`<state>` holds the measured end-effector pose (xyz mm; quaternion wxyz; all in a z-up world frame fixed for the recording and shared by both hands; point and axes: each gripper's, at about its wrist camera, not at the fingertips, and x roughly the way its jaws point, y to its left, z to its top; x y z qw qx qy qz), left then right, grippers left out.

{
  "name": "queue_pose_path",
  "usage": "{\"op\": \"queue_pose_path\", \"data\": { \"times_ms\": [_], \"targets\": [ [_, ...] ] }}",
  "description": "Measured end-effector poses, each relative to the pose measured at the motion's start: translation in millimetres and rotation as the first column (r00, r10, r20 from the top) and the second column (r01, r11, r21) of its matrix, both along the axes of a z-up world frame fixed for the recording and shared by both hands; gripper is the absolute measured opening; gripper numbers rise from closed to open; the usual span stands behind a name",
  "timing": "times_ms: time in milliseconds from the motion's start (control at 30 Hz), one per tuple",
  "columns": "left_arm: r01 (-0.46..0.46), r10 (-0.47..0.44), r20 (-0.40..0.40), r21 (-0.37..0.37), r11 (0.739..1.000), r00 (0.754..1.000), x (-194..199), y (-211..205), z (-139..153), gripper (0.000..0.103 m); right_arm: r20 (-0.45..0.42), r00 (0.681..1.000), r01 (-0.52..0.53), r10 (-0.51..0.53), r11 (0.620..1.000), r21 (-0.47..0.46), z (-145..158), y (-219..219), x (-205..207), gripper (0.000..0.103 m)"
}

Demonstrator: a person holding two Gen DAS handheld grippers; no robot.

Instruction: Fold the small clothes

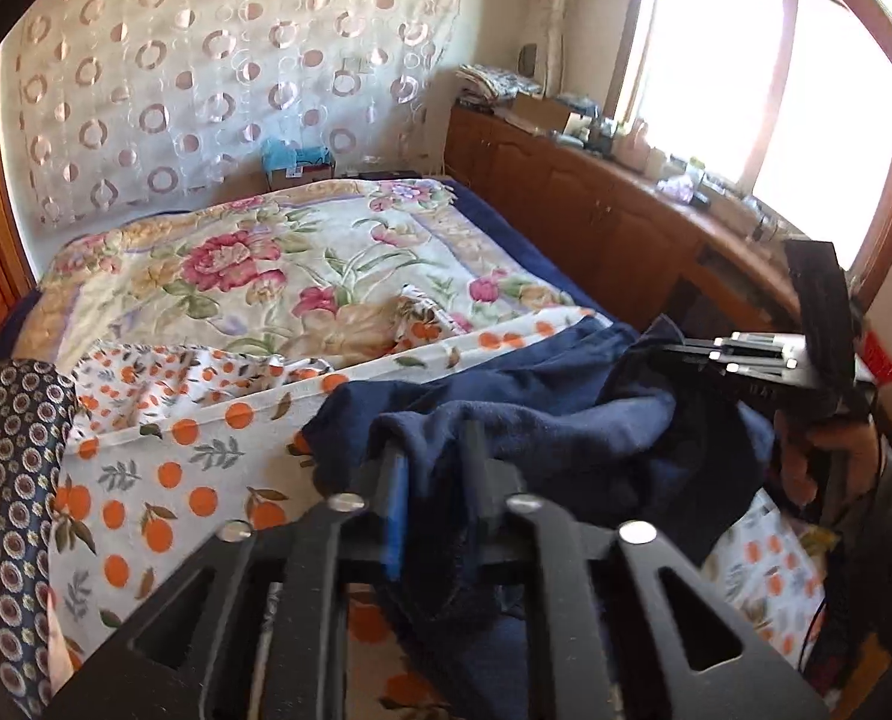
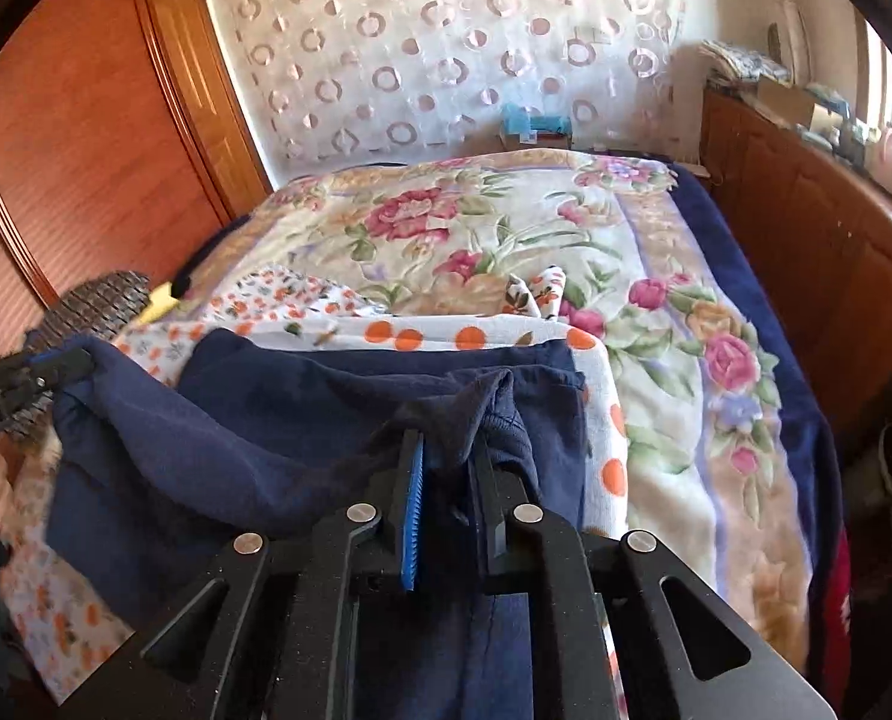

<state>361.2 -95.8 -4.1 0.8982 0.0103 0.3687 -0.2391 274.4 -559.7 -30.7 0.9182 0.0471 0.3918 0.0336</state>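
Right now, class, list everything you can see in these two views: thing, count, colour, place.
garment: one, navy, on the orange-print cloth, an edge in each gripper's jaws
cloth: one, white with orange dots, over the bed's near end
blanket: one, cream with pink flowers, on the bed
curtain: one, sheer with rings, behind the bed
cabinet: one, brown wood, under the window, cluttered top
window: one, bright, above the cabinet
left gripper: black
right gripper: black, blue pad
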Motion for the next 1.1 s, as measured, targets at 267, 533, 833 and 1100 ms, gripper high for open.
{"op": "queue_pose_path", "data": {
  "times_ms": [267,533,833,1100],
  "targets": [
    [0.030,-0.031,0.022,0.007,1.000,0.999,-24,10,3,0.075,0.098,0.995,0.007,0.002,0.996,-0.092,12,11,-41,0.051],
    [0.072,-0.067,-0.086,0.052,0.996,0.994,-55,6,-34,0.077,0.079,0.984,-0.148,0.157,0.983,-0.104,7,70,-95,0.052],
    [0.066,-0.054,-0.185,0.058,0.996,0.981,-61,8,-65,0.077,-0.036,0.945,-0.328,0.326,0.934,-0.140,-15,133,-87,0.046],
    [0.061,-0.048,-0.198,0.057,0.997,0.979,-58,13,-70,0.077,-0.101,0.930,-0.368,0.354,0.890,-0.270,-1,139,-44,0.003]
  ]
}}
